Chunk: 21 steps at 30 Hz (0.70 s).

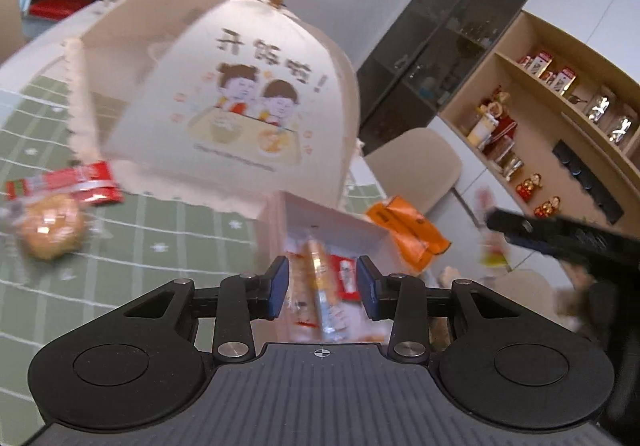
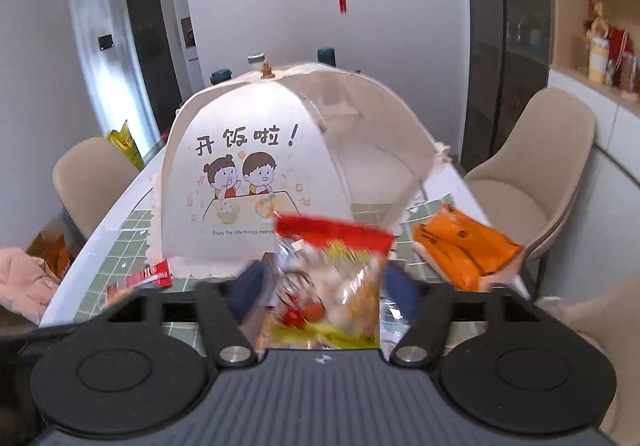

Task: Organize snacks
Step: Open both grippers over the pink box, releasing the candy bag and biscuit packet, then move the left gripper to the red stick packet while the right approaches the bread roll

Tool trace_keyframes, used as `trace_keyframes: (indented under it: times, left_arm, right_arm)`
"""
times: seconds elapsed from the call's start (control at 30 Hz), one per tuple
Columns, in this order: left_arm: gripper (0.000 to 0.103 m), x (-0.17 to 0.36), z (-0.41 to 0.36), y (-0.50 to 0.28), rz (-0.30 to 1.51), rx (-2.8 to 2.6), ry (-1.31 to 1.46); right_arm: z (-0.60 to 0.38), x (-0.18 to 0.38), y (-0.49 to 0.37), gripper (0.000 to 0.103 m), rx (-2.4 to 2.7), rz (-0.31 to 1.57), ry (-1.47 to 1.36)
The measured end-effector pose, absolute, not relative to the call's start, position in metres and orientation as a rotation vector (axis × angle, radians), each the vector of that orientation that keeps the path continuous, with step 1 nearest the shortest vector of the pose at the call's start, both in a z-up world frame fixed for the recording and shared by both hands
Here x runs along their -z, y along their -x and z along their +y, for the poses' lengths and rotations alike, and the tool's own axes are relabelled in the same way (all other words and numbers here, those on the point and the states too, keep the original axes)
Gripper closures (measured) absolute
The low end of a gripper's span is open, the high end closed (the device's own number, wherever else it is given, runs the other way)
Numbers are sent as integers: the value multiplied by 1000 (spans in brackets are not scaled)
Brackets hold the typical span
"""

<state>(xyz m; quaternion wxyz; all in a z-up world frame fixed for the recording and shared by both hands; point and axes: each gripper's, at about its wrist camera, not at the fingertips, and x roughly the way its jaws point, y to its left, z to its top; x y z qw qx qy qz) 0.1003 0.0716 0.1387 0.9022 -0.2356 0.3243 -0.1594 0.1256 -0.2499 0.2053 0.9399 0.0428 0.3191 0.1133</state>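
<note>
My left gripper (image 1: 323, 288) is open above a white box (image 1: 336, 220) that holds several snack packets (image 1: 324, 298). A red-topped packet with a round pastry (image 1: 52, 206) lies on the green cloth at the left. An orange packet (image 1: 408, 234) lies right of the box; it also shows in the right wrist view (image 2: 464, 252). My right gripper (image 2: 324, 286) is blurred, its blue pads wide apart around a red, yellow and clear snack bag (image 2: 332, 278); I cannot tell whether they grip it. The right gripper shows as a black shape (image 1: 560, 238) at the right.
A cream food cover (image 2: 260, 166) with a cartoon print stands mid-table behind the box. A green checked cloth (image 1: 140, 238) covers the table. Beige chairs (image 2: 540, 174) stand on both sides. Shelves with jars (image 1: 560, 106) line the right wall.
</note>
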Motion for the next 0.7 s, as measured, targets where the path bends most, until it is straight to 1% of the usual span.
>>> trace_keyframes:
  times: [0.13,0.23,0.33,0.47,0.57,0.63,0.7]
  left_arm:
    - [62,-128,117,-84,680,251,492]
    - [62,-117,155,-81,684,154,510]
    - [62,-111,189,-91,636,65,508]
    - [62,-96,219,-136,656,51,485]
    - [62,-79,225,-184,723,68,421]
    - [62,-68,227,-218,788,79,361]
    - [62,-54,236,-243,816,35,326]
  right_arm:
    - [-234,-186,-141,23,-216,733,-73]
    - [-227,-175,-134,23,-251,776,-94]
    - [-220,-165,-114,23,-267,797,-65]
    - [-209,-145,-79,23,-263,803,34]
    - [-201,-127,-59,23,-254,841,99]
    - [-199,-116,-46,23,-256,880,101]
    - [-197,-107,-36,23,-262,923,91]
